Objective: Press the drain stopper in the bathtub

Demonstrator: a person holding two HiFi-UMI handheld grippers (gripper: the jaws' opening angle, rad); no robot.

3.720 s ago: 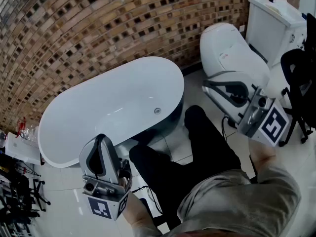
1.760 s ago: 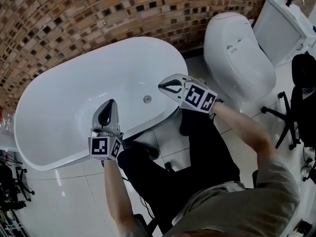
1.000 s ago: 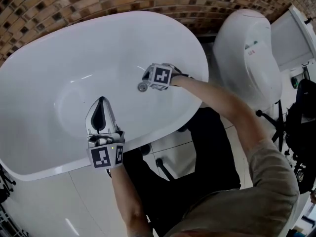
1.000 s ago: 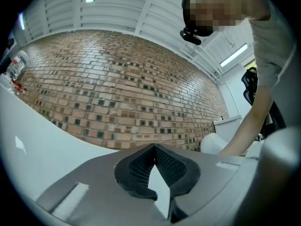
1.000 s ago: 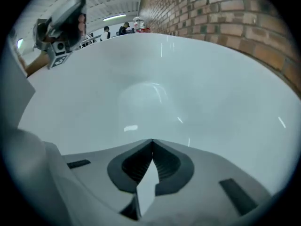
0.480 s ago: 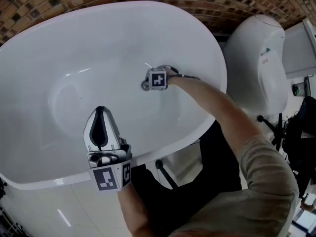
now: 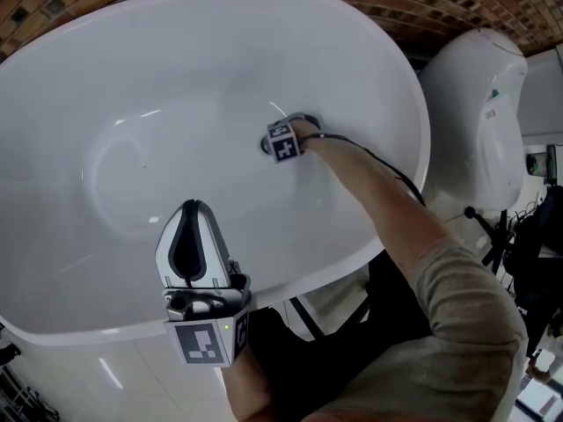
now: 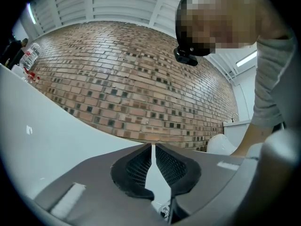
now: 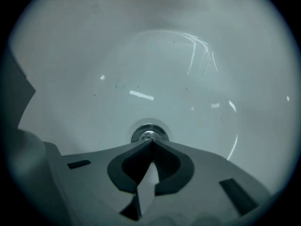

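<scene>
Down in the white bathtub, the right gripper has its jaws pressed together, tips right at the metal drain stopper. The left gripper hovers over the near rim, jaws together, empty.

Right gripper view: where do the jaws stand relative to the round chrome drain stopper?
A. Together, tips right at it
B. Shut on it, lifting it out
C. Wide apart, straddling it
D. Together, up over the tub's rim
A: the right gripper has its jaws together, with their tips at the near edge of the round chrome drain stopper, which sits in the floor of the white oval bathtub.
</scene>
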